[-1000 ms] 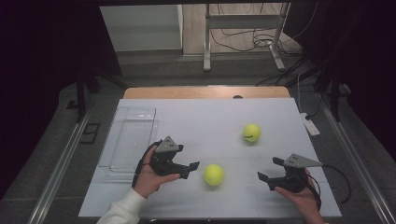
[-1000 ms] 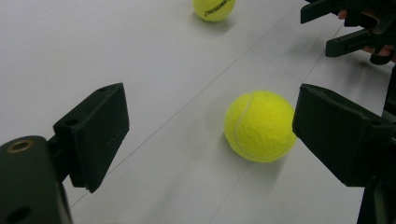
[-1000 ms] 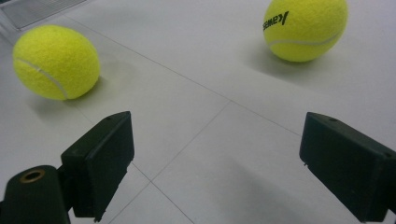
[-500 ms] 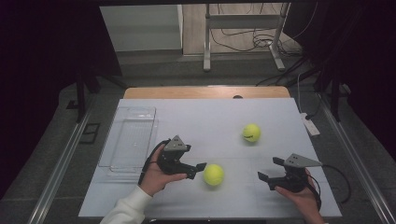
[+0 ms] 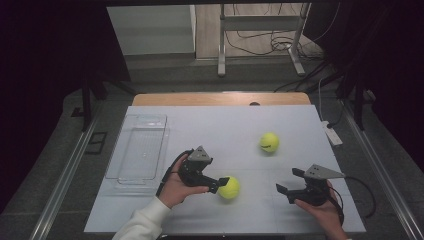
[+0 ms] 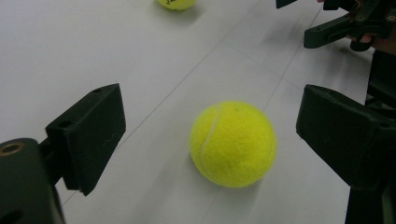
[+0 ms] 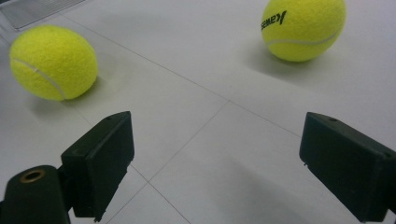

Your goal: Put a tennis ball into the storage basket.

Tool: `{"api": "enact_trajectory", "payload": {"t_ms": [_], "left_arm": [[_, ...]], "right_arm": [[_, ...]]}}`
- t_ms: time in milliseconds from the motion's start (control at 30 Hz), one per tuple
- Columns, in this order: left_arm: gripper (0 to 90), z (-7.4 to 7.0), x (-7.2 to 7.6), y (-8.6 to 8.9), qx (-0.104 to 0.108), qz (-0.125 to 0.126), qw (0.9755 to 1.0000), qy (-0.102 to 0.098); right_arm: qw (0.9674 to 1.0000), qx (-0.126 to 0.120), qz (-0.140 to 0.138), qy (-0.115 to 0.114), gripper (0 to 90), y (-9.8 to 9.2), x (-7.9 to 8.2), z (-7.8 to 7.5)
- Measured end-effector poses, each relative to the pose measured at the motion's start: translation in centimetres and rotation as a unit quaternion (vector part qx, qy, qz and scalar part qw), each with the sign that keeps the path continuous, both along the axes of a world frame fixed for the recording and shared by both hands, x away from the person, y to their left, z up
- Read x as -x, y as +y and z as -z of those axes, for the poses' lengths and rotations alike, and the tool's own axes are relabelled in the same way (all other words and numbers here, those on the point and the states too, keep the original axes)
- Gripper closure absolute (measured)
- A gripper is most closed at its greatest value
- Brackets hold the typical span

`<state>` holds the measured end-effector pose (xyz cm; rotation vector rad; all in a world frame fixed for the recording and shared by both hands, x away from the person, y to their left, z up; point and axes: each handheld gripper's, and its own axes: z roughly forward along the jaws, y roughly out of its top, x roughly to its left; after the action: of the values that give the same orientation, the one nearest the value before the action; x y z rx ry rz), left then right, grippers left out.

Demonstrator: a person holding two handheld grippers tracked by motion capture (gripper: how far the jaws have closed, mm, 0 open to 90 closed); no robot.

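Two balls lie on the table (image 5: 300,115). The near ball (image 5: 229,187) now sits between the left gripper's (image 5: 220,182) jaws, which have just been opening wide and press on nothing; that gripper has closed in from the tray (image 5: 140,150) side, so a grasp looks imminent. Right of this ball the right gripper (image 5: 286,189) waits, open and empty. The far ball (image 5: 269,142) lies beyond.

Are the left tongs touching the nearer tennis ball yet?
Apart. The left gripper view shows the nearer tennis ball lying between the open jaws of the left tongs, with bare table on both sides.
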<state>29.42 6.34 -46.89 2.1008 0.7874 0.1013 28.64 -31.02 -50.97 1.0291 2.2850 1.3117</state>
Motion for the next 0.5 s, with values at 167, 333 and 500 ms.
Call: {"api": "enact_trajectory", "payload": {"t_ms": [167, 333, 500], "left_arm": [[7.6, 0.2, 0.1, -0.3, -0.005, 0.008, 0.9999, 0.010], [7.1, 0.7, 0.2, -0.8, -0.014, 0.017, 0.9996, 0.020], [6.7, 1.3, 0.2, -1.5, -0.027, 0.032, 0.9986, 0.031]], "right_arm": [[1.0000, -0.001, 0.002, 0.000, 10.9, -0.1, 0.0, 0.0], [1.0000, 0.000, 0.004, 0.001, 10.8, -0.1, 0.0, 0.0], [1.0000, 0.001, 0.004, 0.001, 10.8, -0.1, 0.0, 0.0]]}}
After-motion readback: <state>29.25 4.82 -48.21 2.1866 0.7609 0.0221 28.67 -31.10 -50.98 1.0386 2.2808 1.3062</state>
